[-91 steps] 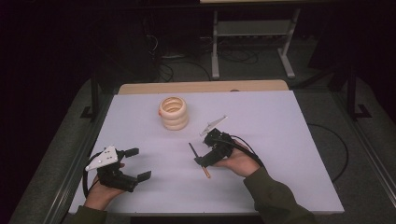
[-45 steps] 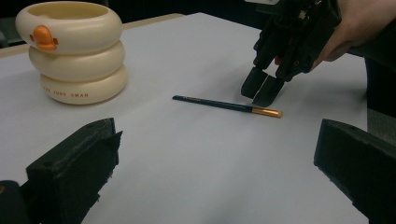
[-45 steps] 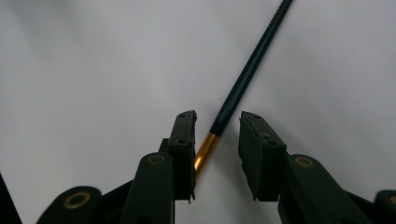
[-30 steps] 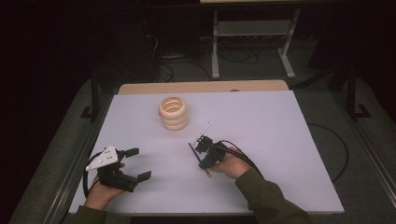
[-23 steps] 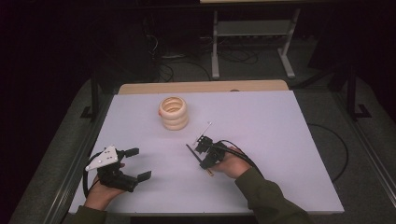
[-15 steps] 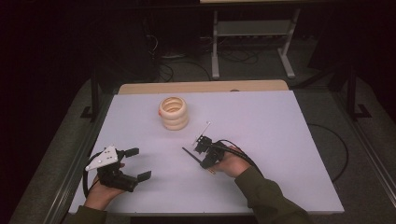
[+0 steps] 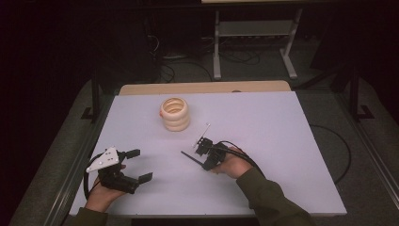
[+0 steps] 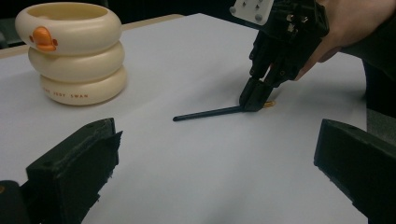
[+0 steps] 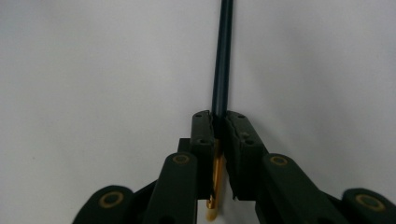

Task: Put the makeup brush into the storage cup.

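A thin dark stick [image 7: 190, 157] with an orange end [image 9: 215, 186] lies flat on the white table [image 7: 282, 141], near the middle. My right gripper [image 7: 206, 165] tilts down onto it and is shut on it close to the orange end, as the right gripper view [image 9: 219, 122] and the left gripper view [image 8: 254, 100] show. The dark shaft [image 9: 223, 56] runs straight out ahead of the jaws. My left gripper [image 7: 139, 165] rests at the near left, open and empty, its jaws wide apart [image 8: 215, 163]. Three stacked cream rings [image 7: 174, 114] stand upright farther back.
The top cream ring carries an orange duck mark [image 8: 43, 38]. A bare wooden strip [image 7: 202, 87] runs along the table's far edge. Behind it stand a metal frame [image 7: 254, 47] and floor cables [image 7: 329, 136]. The table's right half is bare white surface.
My right gripper has come down and slightly left onto the stick and its jaws have closed on it. The left gripper and the rings have kept still.
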